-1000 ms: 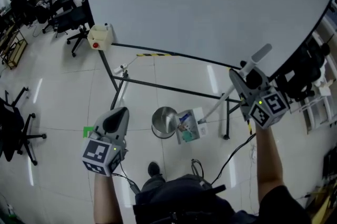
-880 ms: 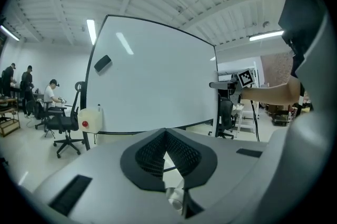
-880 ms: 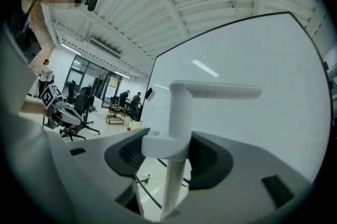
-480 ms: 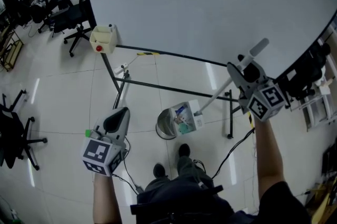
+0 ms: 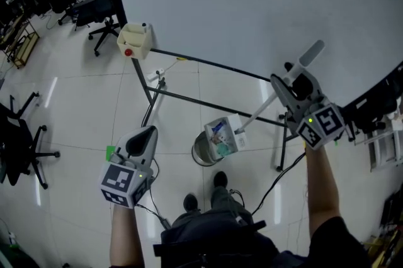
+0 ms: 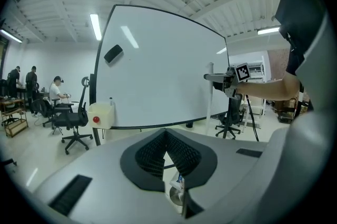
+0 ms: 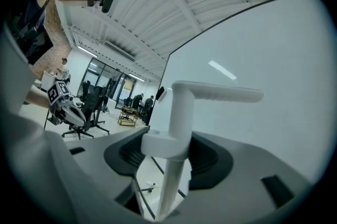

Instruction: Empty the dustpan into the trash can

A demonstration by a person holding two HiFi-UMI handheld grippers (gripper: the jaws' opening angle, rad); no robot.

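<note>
- While the right gripper [image 5: 288, 85] pinches the white handle [image 5: 255, 120] near its top, just under the crossbar grip, the dustpan [image 5: 221, 136] hangs at the lower end of that handle.
- Seen from the head view, the dustpan overlaps the right side of the round metal trash can [image 5: 200, 152] standing on the tiled floor [image 5: 82, 116]; whether the two touch cannot be told.
- Inside the pan lies what looks like a printed wrapper in blue and green; its print is too small to read.
- In the right gripper view the handle [image 7: 176, 128] runs upright between the pads, which press on it from both sides.
- The left gripper [image 5: 143, 134] is held well apart from the can, to its left. Its own view shows the ribbed pads [image 6: 152, 154] pressed together with nothing between them.
- Each gripper carries a marker cube [image 5: 123, 184] with black-and-white square patterns, no letters.
- Behind stands a blank whiteboard [image 5: 252, 2], with a cream box [image 5: 135, 40] bearing a red button on its frame.
</note>
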